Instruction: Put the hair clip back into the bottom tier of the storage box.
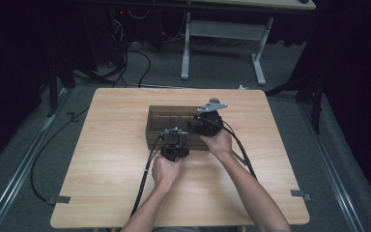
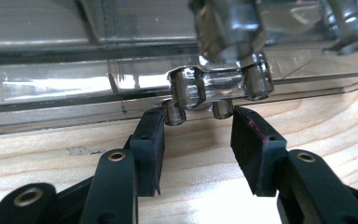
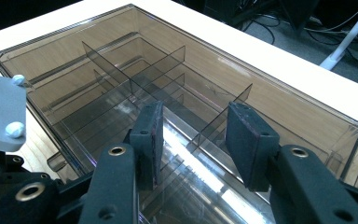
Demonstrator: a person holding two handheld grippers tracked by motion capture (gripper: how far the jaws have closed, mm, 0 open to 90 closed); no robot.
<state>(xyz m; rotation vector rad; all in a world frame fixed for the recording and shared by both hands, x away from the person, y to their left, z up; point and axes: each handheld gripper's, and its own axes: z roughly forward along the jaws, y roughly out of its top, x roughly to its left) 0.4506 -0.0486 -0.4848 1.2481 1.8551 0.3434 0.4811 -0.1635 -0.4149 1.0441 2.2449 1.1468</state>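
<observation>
smoky clear box [image 1: 174, 123] mid-table. my left gripper [image 2: 198, 133] sits low, jaws narrowed around its front latch [image 2: 205, 91] but not yet pinching, to flip it; right gripper [image 3: 193, 140] hovers open above the dividers [image 3: 135, 70], steadying.

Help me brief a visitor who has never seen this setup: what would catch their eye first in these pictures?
First, the smoky see-through box with inner dividers, in the middle of the wooden table. Next, the two hand-held grippers on it: the left gripper at the near wall, its open jaws flanking the clear latch, and the right gripper poised, jaws apart, above the compartments.
</observation>
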